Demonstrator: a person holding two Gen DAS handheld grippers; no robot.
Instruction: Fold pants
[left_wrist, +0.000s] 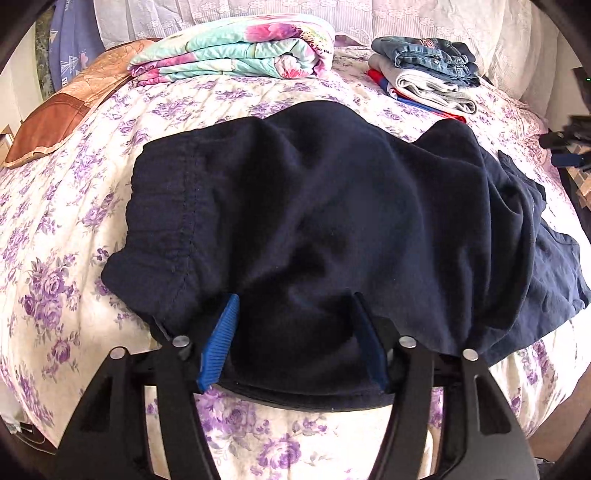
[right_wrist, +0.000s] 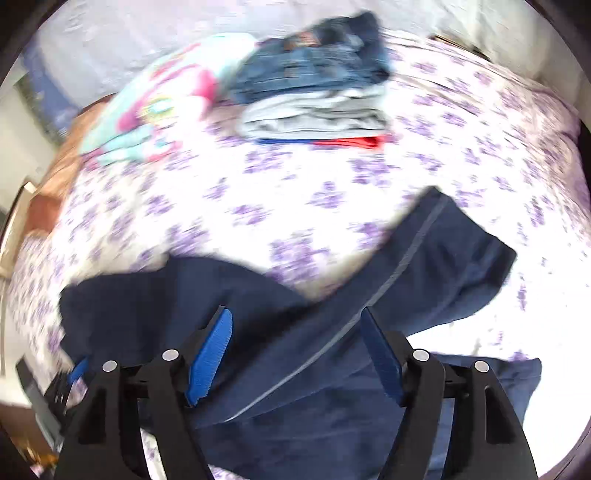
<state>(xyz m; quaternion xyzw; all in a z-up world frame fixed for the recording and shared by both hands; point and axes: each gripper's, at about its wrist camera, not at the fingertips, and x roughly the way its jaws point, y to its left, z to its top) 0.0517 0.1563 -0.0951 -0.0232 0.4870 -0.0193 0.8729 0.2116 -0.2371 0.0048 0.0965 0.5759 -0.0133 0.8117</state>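
Dark navy pants (left_wrist: 332, 221) lie crumpled on the bed, with the elastic waistband (left_wrist: 173, 206) at the left. My left gripper (left_wrist: 295, 299) is low over the near edge of the pants. Its jaws stand apart with a bulge of cloth between the blue pads (left_wrist: 219, 343), and no pinch shows. In the blurred right wrist view, a pants leg (right_wrist: 424, 266) with a thin grey side stripe (right_wrist: 388, 284) runs up to the right. My right gripper (right_wrist: 294, 312) hovers over that leg, open, with nothing gripped.
A white bedspread with purple flowers (left_wrist: 74, 258) covers the bed. At the back lie a folded floral blanket (left_wrist: 236, 48) and a stack of folded clothes (left_wrist: 424, 74) topped with jeans (right_wrist: 314, 62). A brown pillow (left_wrist: 66, 110) sits at the far left.
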